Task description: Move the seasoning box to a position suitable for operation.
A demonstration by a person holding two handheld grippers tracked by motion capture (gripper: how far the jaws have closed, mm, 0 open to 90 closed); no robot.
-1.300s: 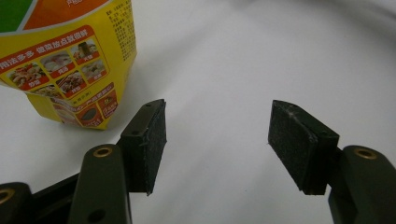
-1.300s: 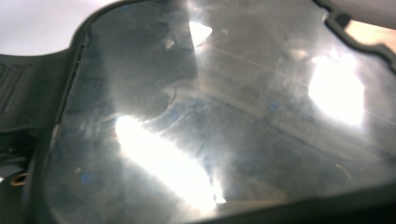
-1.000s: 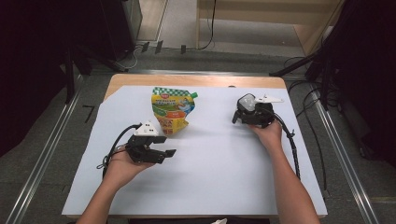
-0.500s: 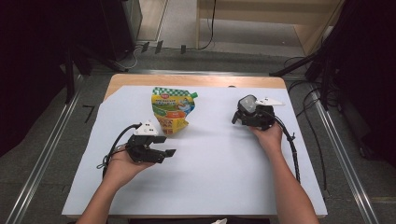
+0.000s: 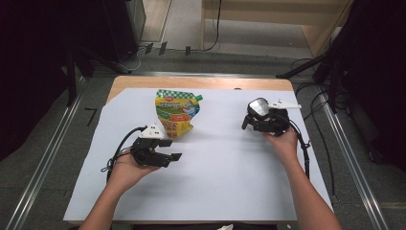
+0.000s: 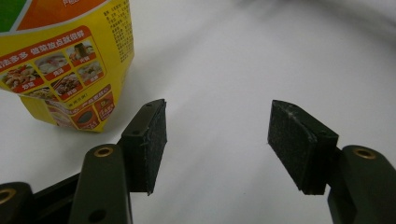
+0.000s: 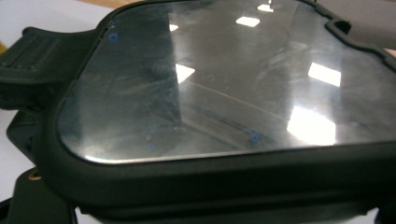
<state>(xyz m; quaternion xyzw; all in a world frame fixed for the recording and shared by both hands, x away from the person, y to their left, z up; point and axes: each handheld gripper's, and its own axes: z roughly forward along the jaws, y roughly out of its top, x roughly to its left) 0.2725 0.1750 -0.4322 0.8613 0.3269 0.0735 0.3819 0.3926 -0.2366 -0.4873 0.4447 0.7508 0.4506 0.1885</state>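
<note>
High view: left gripper (image 5: 176, 156) lies low on the white sheet (image 5: 230, 191), jaws apart and empty, the yellow pouch (image 5: 175, 112) just ahead-left, bare sheet to its right. Right gripper (image 5: 245, 122) is raised, clamped on a glass-faced black device (image 5: 261, 108), near the sheet's far-right edge.

The only obstacle lying on the worktop (image 5: 230, 191) is the yellow pouch (image 5: 175, 113) near its far edge, left of centre. From there to the near edge and right edge, the white surface lies open for passage.
</note>
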